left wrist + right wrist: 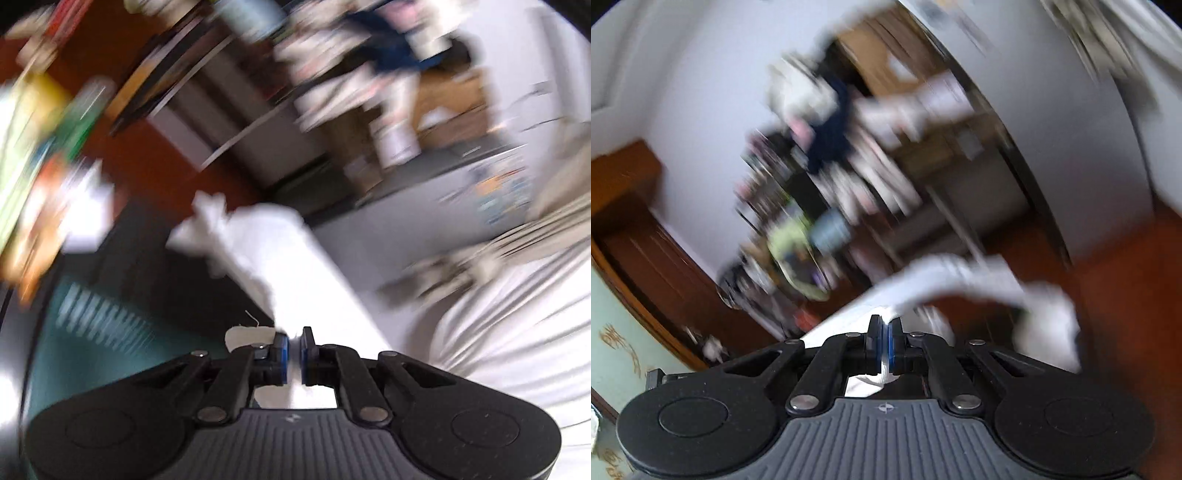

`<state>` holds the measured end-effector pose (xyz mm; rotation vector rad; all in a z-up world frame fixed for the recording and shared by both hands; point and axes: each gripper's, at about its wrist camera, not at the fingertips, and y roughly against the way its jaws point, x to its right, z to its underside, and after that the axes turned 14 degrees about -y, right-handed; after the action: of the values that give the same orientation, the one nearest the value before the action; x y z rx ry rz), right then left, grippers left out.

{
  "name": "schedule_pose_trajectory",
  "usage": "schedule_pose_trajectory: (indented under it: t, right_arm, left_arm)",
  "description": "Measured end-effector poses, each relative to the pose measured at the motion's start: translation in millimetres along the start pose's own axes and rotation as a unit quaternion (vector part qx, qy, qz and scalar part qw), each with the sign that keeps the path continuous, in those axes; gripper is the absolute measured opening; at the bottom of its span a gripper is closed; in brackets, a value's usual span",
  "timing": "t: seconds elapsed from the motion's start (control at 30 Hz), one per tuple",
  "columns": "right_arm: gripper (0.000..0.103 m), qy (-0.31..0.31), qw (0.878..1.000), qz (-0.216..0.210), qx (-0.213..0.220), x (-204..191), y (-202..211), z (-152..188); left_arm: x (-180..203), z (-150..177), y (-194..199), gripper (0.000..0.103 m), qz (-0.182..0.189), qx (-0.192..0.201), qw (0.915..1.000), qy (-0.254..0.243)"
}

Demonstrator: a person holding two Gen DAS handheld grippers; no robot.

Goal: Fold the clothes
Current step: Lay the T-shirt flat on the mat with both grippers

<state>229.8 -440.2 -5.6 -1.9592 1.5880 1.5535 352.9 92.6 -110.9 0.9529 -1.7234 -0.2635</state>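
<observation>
Blurred shelves fill the background; left hand-held gripper [294, 345] and right hand-held gripper [885, 334] each pinch the white cloth [295, 254] aloft; a thin bite could slip mid-swing.

Cluttered shelves [798, 206] beyond lifted white cloth [960, 280]

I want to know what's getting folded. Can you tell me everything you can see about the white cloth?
The white cloth is plain, soft-looking fabric, badly blurred in both views. It looks lifted up, not lying flat. The left gripper pinches one part between its blue-padded fingers, and a frayed edge with a loose thread pokes out beside them. The right gripper pinches another part, and the cloth stretches off to a bunched end. What garment it is cannot be told.
</observation>
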Motion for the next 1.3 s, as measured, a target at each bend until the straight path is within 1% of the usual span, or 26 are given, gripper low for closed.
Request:
schedule_pose_trajectory:
  t: [0.07,0.1,0.2,0.3,0.4,0.43,0.5,0.53,0.57,0.63,0.67,0.73,0.8,0.83,0.9,0.93,0.97,1.03,1.07,1.13,1.2,1.27,1.3]
  right_arm:
    - [0.003,-0.019,0.998,0.053,-0.034,58,-18,49]
    - [0.003,-0.022,0.996,0.073,-0.042,76,-22,63]
    - [0.003,-0.030,0.993,0.098,-0.059,104,-20,94]
    - [0.003,-0.038,0.989,0.123,-0.076,133,-18,124]
    - [0.003,-0.033,0.987,0.136,-0.077,146,-9,143]
    - [0.003,-0.028,0.987,0.141,-0.076,149,-6,152]
    - [0.003,-0.022,0.985,0.150,-0.078,152,-6,156]
    - [0.003,-0.022,0.985,0.152,-0.080,154,-6,159]
    - [0.003,-0.021,0.984,0.154,-0.082,156,-7,161]
    - [0.004,-0.019,0.984,0.158,-0.085,161,-7,166]
    - [0.008,-0.017,0.983,0.162,-0.086,161,-9,165]
    - [0.009,-0.008,0.981,0.174,-0.080,159,-19,153]
    - [0.009,-0.014,0.982,0.175,-0.072,163,-18,152]
    - [0.009,-0.018,0.983,0.170,-0.069,164,-17,151]
    - [0.009,-0.017,0.984,0.164,-0.069,162,-15,147]
    - [0.009,-0.010,0.984,0.164,-0.070,161,-13,147]
    - [0.009,-0.003,0.984,0.164,-0.071,159,-12,148]
    - [0.009,0.000,0.984,0.165,-0.072,160,-8,148]
    - [0.010,-0.001,0.984,0.164,-0.073,161,-5,148]
    - [0.012,-0.004,0.984,0.164,-0.073,163,1,148]
    - [0.013,-0.006,0.983,0.167,-0.075,165,5,149]
    - [0.013,-0.009,0.982,0.170,-0.077,167,7,151]
    - [0.013,-0.010,0.982,0.171,-0.079,168,8,151]
  left_arm:
    - [-39,38,-24,0.005,-0.021,-0.034,0.9987,0.031]
    - [-54,54,-33,0.005,-0.028,-0.047,0.9976,0.043]
    - [-89,93,-50,0.005,-0.048,-0.080,0.9933,0.067]
    - [-102,113,-49,0.006,-0.065,-0.094,0.9914,0.063]
    - [-99,117,-44,0.008,-0.079,-0.115,0.9896,0.032]
    - [-98,117,-42,0.009,-0.089,-0.122,0.9884,0.017]
    - [-95,116,-38,0.011,-0.117,-0.123,0.9854,-0.015]
    - [-95,119,-36,0.017,-0.127,-0.120,0.9844,-0.026]
    - [-95,122,-33,0.026,-0.135,-0.115,0.9835,-0.035]
    - [-95,126,-26,0.033,-0.143,-0.104,0.9830,-0.051]
    - [-93,129,-25,0.034,-0.144,-0.099,0.9824,-0.065]
    - [-89,134,-23,0.034,-0.147,-0.090,0.9806,-0.093]
    - [-82,135,-25,0.034,-0.147,-0.083,0.9771,-0.129]
    - [-77,135,-29,0.034,-0.150,-0.080,0.9732,-0.155]
    - [-66,137,-35,0.034,-0.155,-0.072,0.9612,-0.217]
    - [-58,141,-37,0.034,-0.153,-0.065,0.9490,-0.267]
    - [-52,144,-39,0.034,-0.150,-0.062,0.9375,-0.308]
    - [-47,147,-42,0.036,-0.135,-0.069,0.9240,-0.351]
    - [-44,149,-41,0.042,-0.121,-0.077,0.9162,-0.374]
    - [-42,151,-42,0.051,-0.110,-0.090,0.9037,-0.404]
    - [-45,151,-49,0.053,-0.116,-0.103,0.8924,-0.424]
    - [-51,150,-58,0.053,-0.118,-0.123,0.8883,-0.426]
    - [-56,148,-63,0.053,-0.114,-0.131,0.8870,-0.428]
